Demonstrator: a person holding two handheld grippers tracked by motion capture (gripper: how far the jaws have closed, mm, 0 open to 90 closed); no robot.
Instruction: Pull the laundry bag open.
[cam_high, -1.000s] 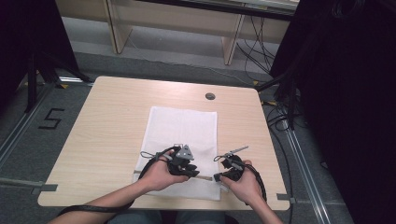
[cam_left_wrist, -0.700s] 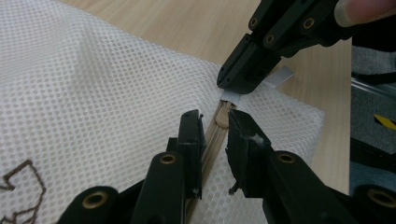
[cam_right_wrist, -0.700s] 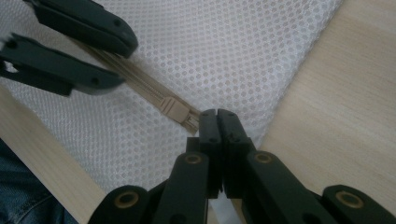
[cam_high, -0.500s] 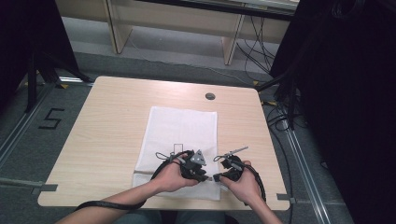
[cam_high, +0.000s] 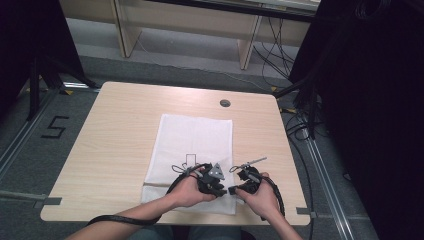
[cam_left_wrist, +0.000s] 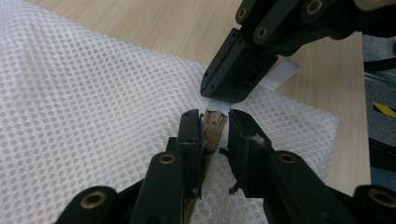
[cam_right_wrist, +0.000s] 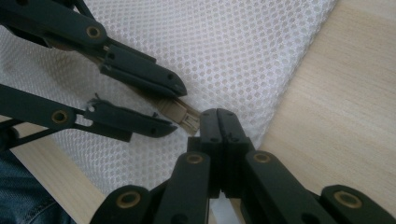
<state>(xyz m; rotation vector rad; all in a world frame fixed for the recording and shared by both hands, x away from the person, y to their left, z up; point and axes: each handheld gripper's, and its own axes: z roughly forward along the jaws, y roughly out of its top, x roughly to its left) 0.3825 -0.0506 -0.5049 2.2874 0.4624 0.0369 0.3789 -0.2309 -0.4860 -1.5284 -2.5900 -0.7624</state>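
Observation:
A white mesh bag lies flat on the wooden table. At its near right corner sits a beige zipper pull. My left gripper is open around that pull: one jaw lies along it and the other stands a little off. My right gripper meets it tip to tip, shut on a white tab of the bag just beyond the pull. In the right gripper view my right gripper is pressed shut beside the zipper pull, with the left gripper spread around it. Both hands rest close together near the table's front edge.
A round cable hole sits in the table's far right part. Bare wood lies left and right of the bag. Dark stands and cables crowd the floor to the right, and a shelf frame stands beyond the table.
My left hand has slid right along the bag's near edge until its gripper meets the right one. The right hand has stayed put.

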